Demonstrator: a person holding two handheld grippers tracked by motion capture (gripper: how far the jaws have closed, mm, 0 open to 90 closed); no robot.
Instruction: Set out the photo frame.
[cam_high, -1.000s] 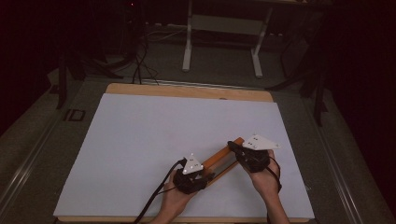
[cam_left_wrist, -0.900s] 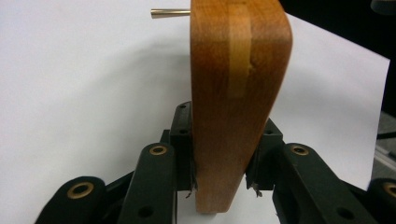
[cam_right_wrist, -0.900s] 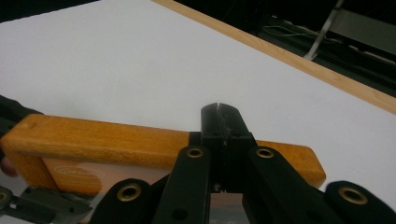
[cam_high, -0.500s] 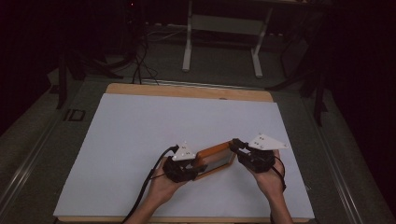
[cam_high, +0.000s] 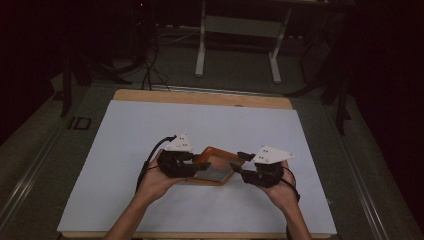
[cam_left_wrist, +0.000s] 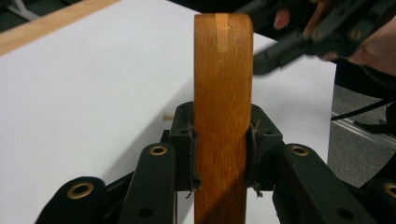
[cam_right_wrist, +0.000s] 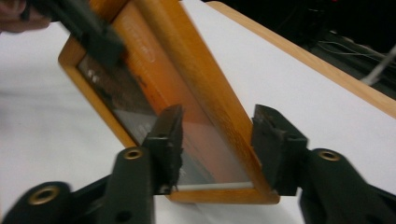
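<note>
Frame (cam_high: 212, 167) is sitting between your two grippers, tilted up off the white sheet (cam_high: 150, 130) w/ its left end raised. You're clamping its wooden edge w/ the left gripper (cam_left_wrist: 223, 154); both pads are pressing flat on the wood, probably so that end is carrying the weight while the other hand lets go. Right gripper (cam_right_wrist: 217, 140) is at the frame's right corner, and its jaws have just been opening. They're standing apart now, w/ the corner between them and a clear gap at the outer pad; I can't tell if the inner pad is brushing the glass, but it isn't gripping. Judging by that, you're handing the frame over to the left side, maybe to regrip. Frame's glass face is catching an orange reflection, nothing else is near it.
</note>
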